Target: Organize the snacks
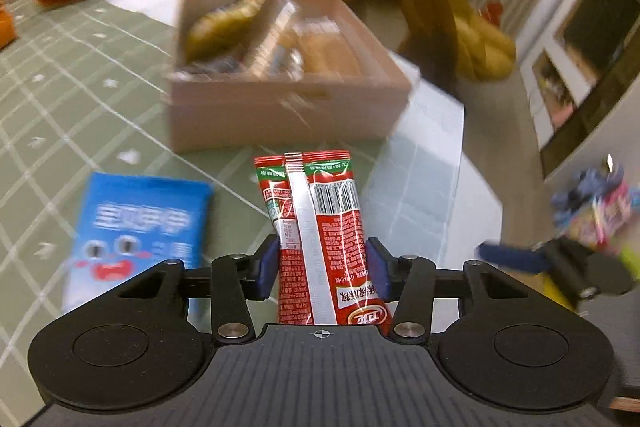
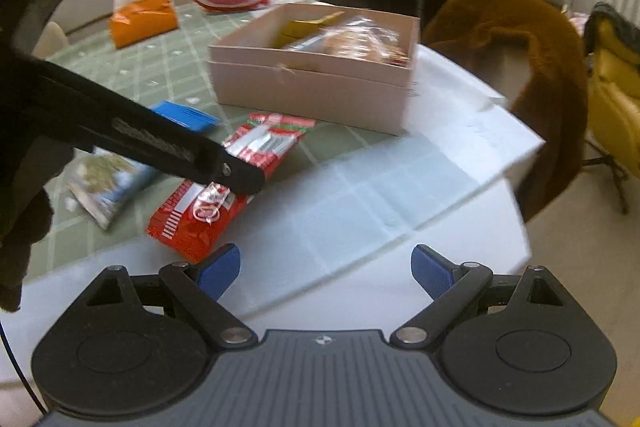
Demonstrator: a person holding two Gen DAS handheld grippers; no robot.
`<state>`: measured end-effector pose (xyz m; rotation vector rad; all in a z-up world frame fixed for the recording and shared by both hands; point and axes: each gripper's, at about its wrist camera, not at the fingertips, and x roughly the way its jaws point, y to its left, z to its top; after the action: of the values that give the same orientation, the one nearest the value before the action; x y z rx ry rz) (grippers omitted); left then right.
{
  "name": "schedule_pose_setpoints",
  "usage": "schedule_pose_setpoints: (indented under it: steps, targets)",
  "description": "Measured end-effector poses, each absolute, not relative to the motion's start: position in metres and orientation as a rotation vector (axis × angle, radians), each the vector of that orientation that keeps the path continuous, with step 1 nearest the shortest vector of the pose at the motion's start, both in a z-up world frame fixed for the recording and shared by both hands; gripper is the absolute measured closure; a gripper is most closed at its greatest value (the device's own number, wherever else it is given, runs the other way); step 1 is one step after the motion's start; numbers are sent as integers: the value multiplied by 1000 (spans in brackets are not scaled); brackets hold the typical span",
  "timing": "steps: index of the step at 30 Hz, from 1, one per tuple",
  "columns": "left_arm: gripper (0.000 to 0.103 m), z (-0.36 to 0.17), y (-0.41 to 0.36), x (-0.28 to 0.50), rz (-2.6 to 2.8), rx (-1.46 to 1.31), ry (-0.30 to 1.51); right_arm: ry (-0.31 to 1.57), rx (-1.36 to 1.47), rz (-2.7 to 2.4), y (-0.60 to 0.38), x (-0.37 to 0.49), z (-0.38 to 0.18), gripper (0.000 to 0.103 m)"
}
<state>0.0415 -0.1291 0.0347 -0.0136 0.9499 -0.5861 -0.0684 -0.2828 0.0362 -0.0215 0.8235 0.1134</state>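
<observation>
1. Green checked cloth is being seen spread over the desk (image 2: 132,75), with a pale sheet lying along its near edge.
2. An open pink box (image 1: 280,107) holding wrapped snacks is being shown at upper centre of the left wrist view, blurred.
3. A red snack packet (image 1: 320,227) is being clamped between the blue pads of the left hand-held gripper (image 1: 322,267), its far end pointing toward the box.
4. A blue packet (image 1: 140,223) is being seen lying flat at lower left of that view, beside the gripper.
5. The right hand-held gripper (image 2: 326,269) is being held with its jaws wide apart and nothing between them, over the pale sheet.
6. Another red packet (image 2: 196,223) is being shown lying flat at centre left of the right wrist view.
</observation>
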Motion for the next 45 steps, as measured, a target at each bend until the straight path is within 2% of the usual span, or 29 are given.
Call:
schedule_pose_setpoints:
  steps: [6, 12, 20, 26, 36, 45]
  targets:
    - [51, 64, -51, 52, -381, -27, 856, 855, 100, 248, -246, -35, 47, 9]
    - [51, 43, 26, 58, -185, -100, 943, 953, 222, 358, -197, 5, 43, 9]
    - [51, 16, 10, 31, -252, -155, 1001, 934, 99, 316, -184, 19, 41, 10]
    - [51, 17, 17, 30, -129, -79, 981, 994, 131, 299, -175, 35, 37, 10]
    - [51, 16, 38, 27, -41, -65, 1001, 1031, -30, 263, -108, 72, 24, 9]
    - [51, 15, 25, 25, -98, -67, 1000, 952, -119, 253, -164, 29, 18, 9]
